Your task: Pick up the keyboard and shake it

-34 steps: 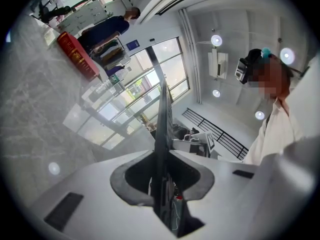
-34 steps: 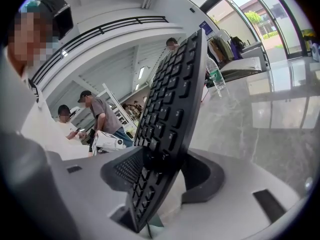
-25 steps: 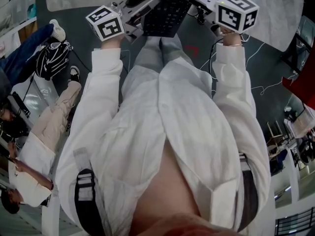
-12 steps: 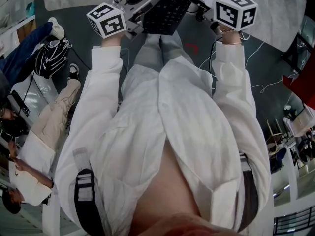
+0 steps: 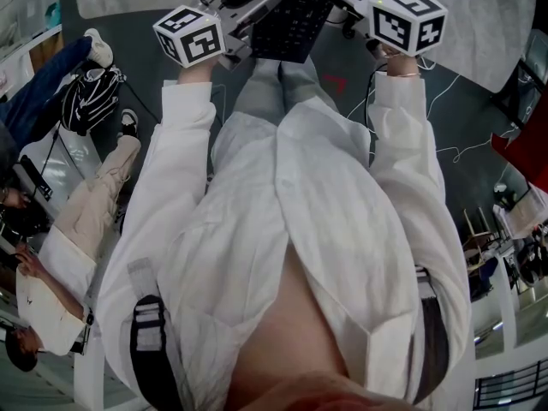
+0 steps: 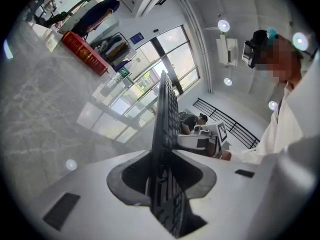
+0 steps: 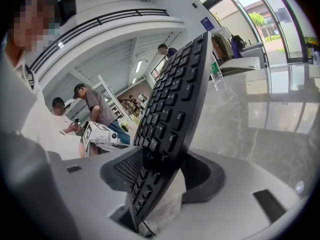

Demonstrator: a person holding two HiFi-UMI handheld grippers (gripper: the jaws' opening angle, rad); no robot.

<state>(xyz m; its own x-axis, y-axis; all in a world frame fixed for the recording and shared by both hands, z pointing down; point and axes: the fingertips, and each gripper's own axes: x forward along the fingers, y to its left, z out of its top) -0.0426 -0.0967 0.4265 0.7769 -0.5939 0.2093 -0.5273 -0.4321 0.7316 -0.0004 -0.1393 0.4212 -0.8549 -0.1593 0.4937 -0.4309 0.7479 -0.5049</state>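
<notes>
While black keyboard (image 5: 287, 20) stands edgewise | right gripper (image 7: 160, 179) jaws clamp it | left gripper (image 6: 162, 179) too, just widening

Both jaws filled by keyboard (image 5: 291, 20); table (image 5: 488, 32) close ahead; person (image 5: 81, 221), bag (image 5: 90, 101) crowd left; right floor (image 5: 479, 127) open.

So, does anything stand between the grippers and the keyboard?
Nothing visible. The keyboard is clamped in the right gripper and sits between the jaws of the left gripper, which have just been opening.
</notes>
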